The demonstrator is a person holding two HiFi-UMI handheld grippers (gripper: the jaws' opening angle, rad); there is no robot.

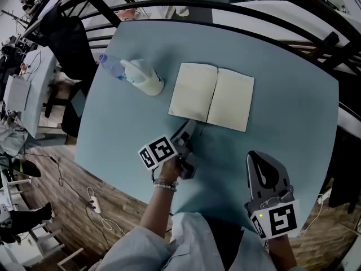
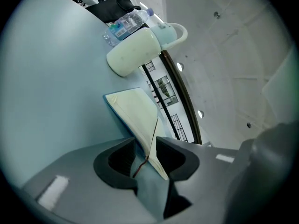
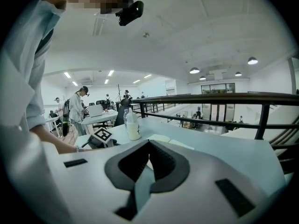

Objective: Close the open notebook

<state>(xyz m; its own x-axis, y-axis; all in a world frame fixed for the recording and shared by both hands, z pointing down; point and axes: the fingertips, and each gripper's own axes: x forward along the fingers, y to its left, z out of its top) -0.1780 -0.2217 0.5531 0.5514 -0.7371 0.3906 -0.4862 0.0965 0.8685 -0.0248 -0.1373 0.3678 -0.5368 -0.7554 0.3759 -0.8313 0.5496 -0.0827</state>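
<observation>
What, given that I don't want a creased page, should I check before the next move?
1. Notebook lies open and flat on the table: ok.
2. Left claw has its jaws apart around the notebook's near edge: ok.
3. Left claw will take the cover, not only a page: cannot tell.
4. Ribbon bookmark kept out of the jaws: not ok, it trails between them.
5. Right claw empty and away from the notebook: ok.
6. Jug stands apart from the left page: ok.
</observation>
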